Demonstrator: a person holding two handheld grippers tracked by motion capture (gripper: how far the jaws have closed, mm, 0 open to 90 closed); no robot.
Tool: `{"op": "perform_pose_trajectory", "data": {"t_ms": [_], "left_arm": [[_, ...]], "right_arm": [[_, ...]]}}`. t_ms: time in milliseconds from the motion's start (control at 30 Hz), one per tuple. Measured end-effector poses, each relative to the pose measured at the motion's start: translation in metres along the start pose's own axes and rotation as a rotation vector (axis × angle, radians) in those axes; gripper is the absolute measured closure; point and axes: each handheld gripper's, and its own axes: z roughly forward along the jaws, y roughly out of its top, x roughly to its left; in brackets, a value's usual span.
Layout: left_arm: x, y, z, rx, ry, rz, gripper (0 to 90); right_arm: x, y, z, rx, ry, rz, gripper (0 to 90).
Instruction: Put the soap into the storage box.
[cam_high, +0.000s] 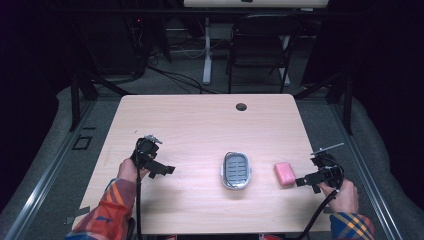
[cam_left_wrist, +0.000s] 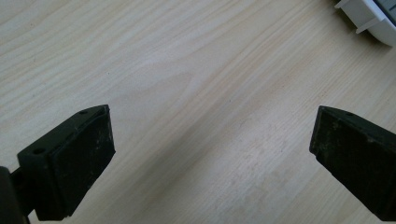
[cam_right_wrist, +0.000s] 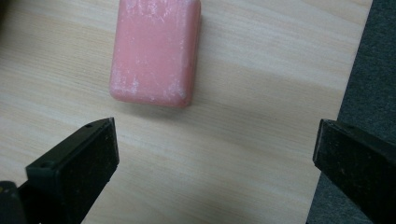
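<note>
A pink bar of soap (cam_high: 284, 173) lies flat on the wooden table (cam_high: 200, 120), right of a white and grey soap dish (cam_high: 235, 170) that holds nothing. My right gripper (cam_high: 301, 181) hovers just right of the soap, near the table's right edge. In the right gripper view its jaws (cam_right_wrist: 217, 128) stand wide open, with the soap (cam_right_wrist: 154, 51) ahead of them and nothing between them. My left gripper (cam_high: 166, 170) sits left of the dish, open over bare wood (cam_left_wrist: 212, 121). A corner of the dish (cam_left_wrist: 373, 18) shows at the top right of the left gripper view.
A round cable hole (cam_high: 241, 106) sits near the table's far edge. Grey carpet (cam_right_wrist: 369, 60) lies past the right edge, close to my right gripper. A black chair (cam_high: 260, 45) and a white desk leg (cam_high: 207, 50) stand beyond the table.
</note>
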Motion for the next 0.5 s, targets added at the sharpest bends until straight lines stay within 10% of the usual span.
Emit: {"op": "perform_pose_trajectory", "data": {"t_ms": [500], "left_arm": [[0.000,0.000,0.001,0.003,-0.003,0.003,0.0]], "right_arm": [[0.012,0.011,0.001,0.019,-0.029,-0.028,0.0]]}}
